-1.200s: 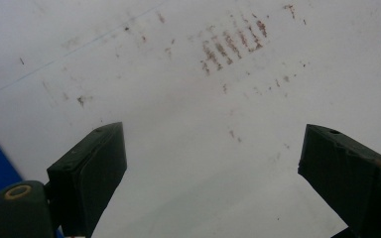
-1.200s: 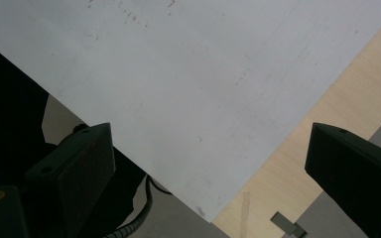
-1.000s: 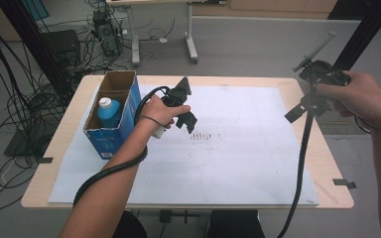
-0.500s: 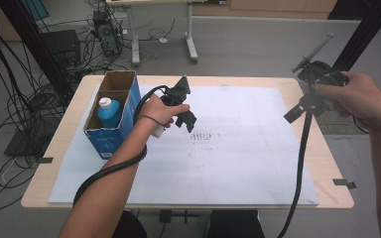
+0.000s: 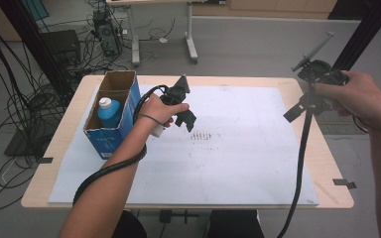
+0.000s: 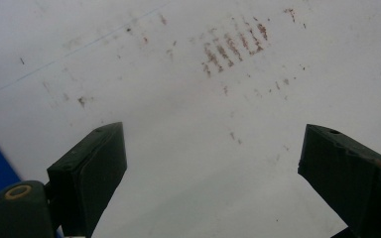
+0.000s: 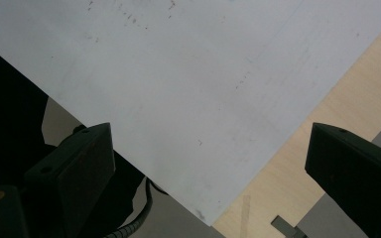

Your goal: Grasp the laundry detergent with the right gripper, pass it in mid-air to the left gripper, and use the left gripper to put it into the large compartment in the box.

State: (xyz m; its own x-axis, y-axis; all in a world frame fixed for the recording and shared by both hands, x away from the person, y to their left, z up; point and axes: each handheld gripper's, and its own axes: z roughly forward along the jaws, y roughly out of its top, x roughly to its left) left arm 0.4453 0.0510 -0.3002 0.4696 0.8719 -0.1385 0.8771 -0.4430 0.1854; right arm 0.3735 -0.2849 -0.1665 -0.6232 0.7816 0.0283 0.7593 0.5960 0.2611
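Grey floor runs behind my surface [image 5: 69,129], strewn with black cables [image 5: 10,109] and the feet of a second desk [image 5: 191,47]. A scuffed white sheet [image 5: 238,163] covers most of the pale wood. My left tongs [image 5: 186,119] hang wide open and empty over the reddish scuff marks [image 6: 233,47], just beside the blue box [image 5: 111,131] holding a blue bottle [image 5: 109,111]. My right tongs [image 7: 208,163] gape empty above the sheet's right corner.

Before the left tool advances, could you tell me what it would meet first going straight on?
Probably the white sheet: the open left tool points down at its brown marks, with nothing between.
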